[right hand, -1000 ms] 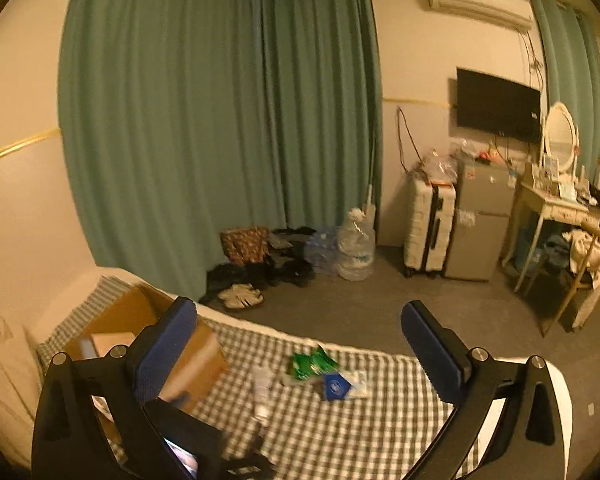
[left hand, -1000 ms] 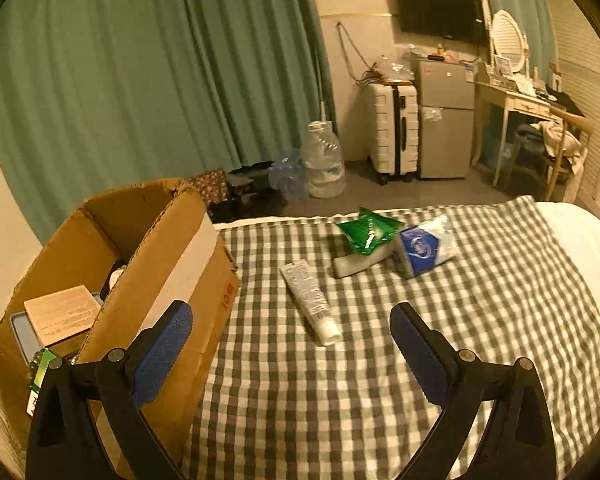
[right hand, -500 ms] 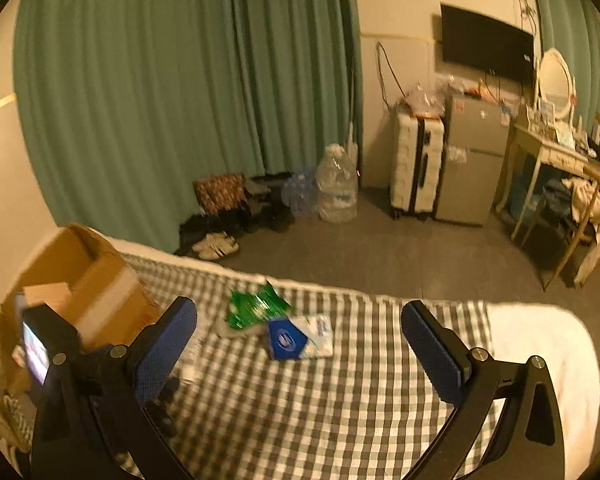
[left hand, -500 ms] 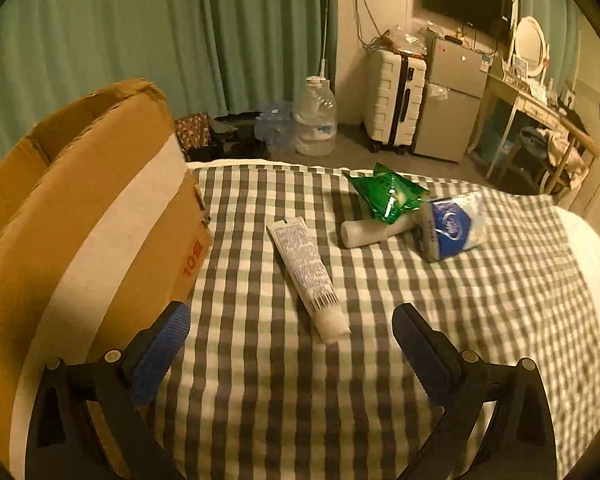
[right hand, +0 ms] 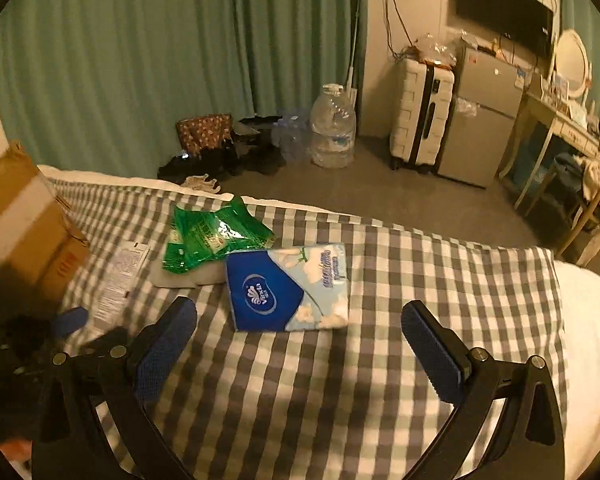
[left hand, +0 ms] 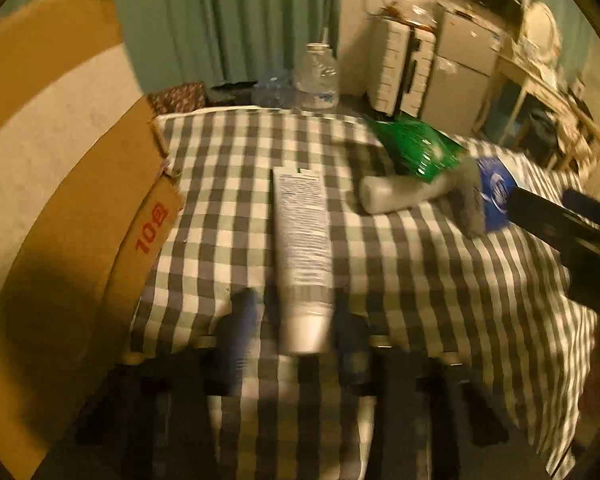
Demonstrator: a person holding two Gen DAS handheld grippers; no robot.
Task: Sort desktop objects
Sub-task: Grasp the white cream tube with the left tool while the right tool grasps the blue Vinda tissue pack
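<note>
A white tube (left hand: 304,248) lies lengthwise on the checked bed sheet (left hand: 440,300). My left gripper (left hand: 300,326) is closing on the tube's cap end, its blurred blue pads against both sides. Beyond it are a white bottle (left hand: 396,196) on its side, a green packet (left hand: 416,148) and a blue-and-white tissue pack (left hand: 496,196). My right gripper (right hand: 298,320) stands open just short of the tissue pack (right hand: 288,292), nothing between its fingers. In the right wrist view the green packet (right hand: 212,236) and the tube (right hand: 120,280) lie to the left.
An open cardboard box (left hand: 60,200) stands on the bed at the left, close beside the tube. The right gripper's black arm (left hand: 572,224) crosses the right edge. On the floor past the bed are a water jug (right hand: 332,128), a suitcase (right hand: 420,112) and a fridge (right hand: 484,120).
Both grippers came down toward the bed. The left one's wide-open jaws closed in around the tube's cap end. The right one dropped close to the tissue pack, still open.
</note>
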